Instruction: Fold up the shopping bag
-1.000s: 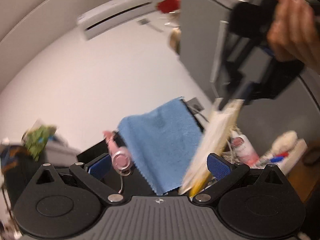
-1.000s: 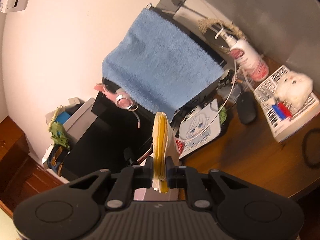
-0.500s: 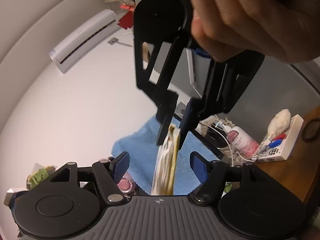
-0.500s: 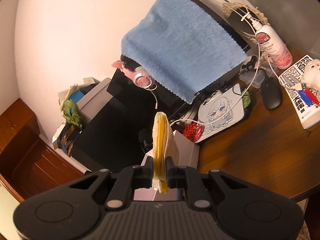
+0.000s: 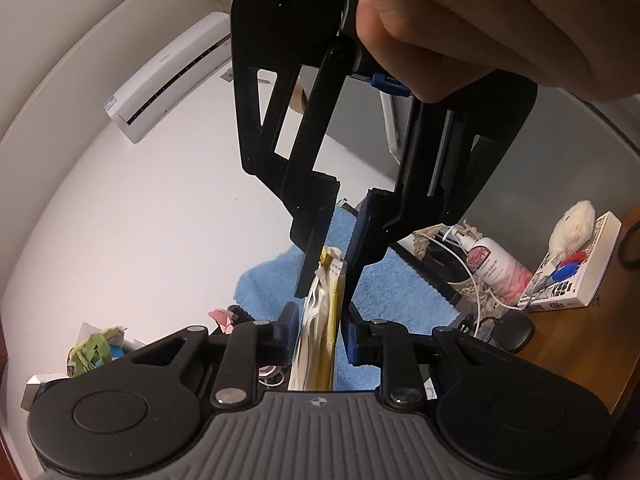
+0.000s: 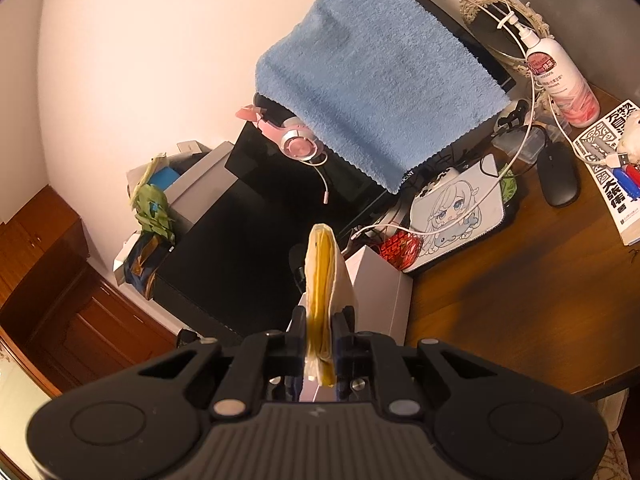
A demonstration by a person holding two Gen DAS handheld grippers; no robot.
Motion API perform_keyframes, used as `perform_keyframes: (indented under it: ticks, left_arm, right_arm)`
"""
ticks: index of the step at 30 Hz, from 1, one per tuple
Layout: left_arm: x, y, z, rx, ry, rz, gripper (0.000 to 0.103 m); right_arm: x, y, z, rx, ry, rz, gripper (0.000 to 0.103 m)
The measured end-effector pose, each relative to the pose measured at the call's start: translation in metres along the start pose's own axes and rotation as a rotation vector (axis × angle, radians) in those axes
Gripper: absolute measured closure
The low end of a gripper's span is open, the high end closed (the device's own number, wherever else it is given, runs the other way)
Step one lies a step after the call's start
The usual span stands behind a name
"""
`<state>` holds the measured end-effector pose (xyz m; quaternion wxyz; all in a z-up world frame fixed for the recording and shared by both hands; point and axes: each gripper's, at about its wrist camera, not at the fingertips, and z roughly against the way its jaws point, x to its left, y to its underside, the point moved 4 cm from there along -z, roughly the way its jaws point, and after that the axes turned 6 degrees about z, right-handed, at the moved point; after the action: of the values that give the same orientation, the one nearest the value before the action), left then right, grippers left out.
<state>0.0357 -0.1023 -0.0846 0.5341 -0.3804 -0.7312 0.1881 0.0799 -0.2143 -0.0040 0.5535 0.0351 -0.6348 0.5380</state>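
Right wrist view: one folded shopping bag clamped in right gripper; left gripper narrow around bag, contact unclear.

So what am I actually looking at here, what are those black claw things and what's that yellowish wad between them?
There is no robot here: a person holds a hand-held gripper in each hand, and each carries a wide-angle camera looking out along its jaws. The left camera's picture shows the left gripper at the bottom, and above it the right gripper pointing down, with the person's hand around it. The other picture is the right gripper's own view.

The yellowish wad is the folded shopping bag. The right jaws are shut on it; the left jaws sit either side of its lower part, with a little gap.

Below is a wooden desk with a mouse, a book and a lotion bottle. A blue towel hangs over a monitor.
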Motion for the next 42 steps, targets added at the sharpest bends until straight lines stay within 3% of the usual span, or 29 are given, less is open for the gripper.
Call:
perform_keyframes:
  ticks: [11,16,19,23,25,27,32,35,37,42]
  left_arm:
    - [-0.007,0.001,0.002,0.013,-0.043,-0.041,0.09]
    - [0.001,-0.001,0.004,0.038,-0.042,0.054,0.092]
    - [0.005,0.0,0.006,0.047,-0.026,0.099,0.091]
    - [0.019,0.004,0.001,0.125,0.03,0.223,0.091]
    - [0.031,0.009,-0.006,0.19,0.072,0.332,0.091]
    - [0.045,0.015,-0.013,0.251,0.108,0.452,0.091]
    - [0.075,0.036,-0.026,0.382,0.204,0.754,0.09]
    - [0.087,0.05,-0.032,0.434,0.272,0.911,0.089]
    - [0.094,0.056,-0.032,0.445,0.284,0.971,0.089]
    - [0.111,0.066,-0.026,0.451,0.281,1.071,0.089]
  right_arm:
    - [0.001,0.002,0.0,-0.001,-0.008,-0.003,0.091]
    - [0.002,0.003,-0.004,0.002,-0.02,-0.004,0.091]
    - [0.003,0.003,-0.005,0.006,-0.024,-0.001,0.086]
    - [0.002,-0.003,0.002,0.005,-0.008,0.023,0.084]
    - [0.001,-0.008,0.009,-0.008,0.014,0.055,0.074]
    - [0.001,-0.011,0.016,-0.009,0.078,0.134,0.072]
    - [-0.015,-0.009,0.023,0.008,0.37,0.358,0.072]
    - [-0.034,-0.006,0.023,-0.004,0.467,0.456,0.066]
    - [-0.047,-0.003,0.023,-0.007,0.519,0.522,0.055]
    - [-0.078,0.002,0.023,-0.009,0.627,0.672,0.046]
